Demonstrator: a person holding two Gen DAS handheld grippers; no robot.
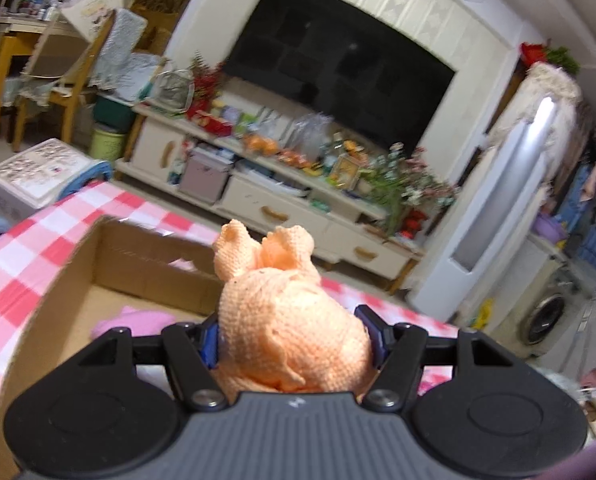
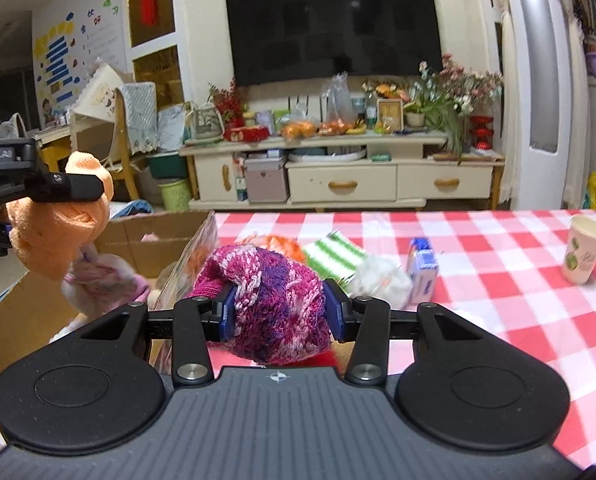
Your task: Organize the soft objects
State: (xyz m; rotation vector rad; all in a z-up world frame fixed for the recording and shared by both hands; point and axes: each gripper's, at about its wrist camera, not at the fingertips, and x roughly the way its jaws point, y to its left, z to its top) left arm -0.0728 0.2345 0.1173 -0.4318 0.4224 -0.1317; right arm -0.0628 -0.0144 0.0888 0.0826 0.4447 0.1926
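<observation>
Left tongs (image 1: pixel 293 336) clamped on peach knitted bundle (image 1: pixel 285 312), right tongs (image 2: pixel 281 312) clamped on magenta-purple knitted bundle (image 2: pixel 273 300), cardboard box (image 2: pixel 153 240) at ten o'clock.

Two tongs are showing, the left tongs (image 1: pixel 293 344) and the right tongs (image 2: pixel 279 312). One peach knit piece (image 1: pixel 285 320) and one magenta knit piece (image 2: pixel 275 304) are being counted, with one cardboard box (image 1: pixel 145 268), one paper cup (image 2: pixel 584 254), and one green-striped cloth (image 2: pixel 332 254) lying on the worktop (image 2: pixel 478 280).

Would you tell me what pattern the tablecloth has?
Red-and-white checks on the tablecloth, clearest in the right wrist view.
</observation>
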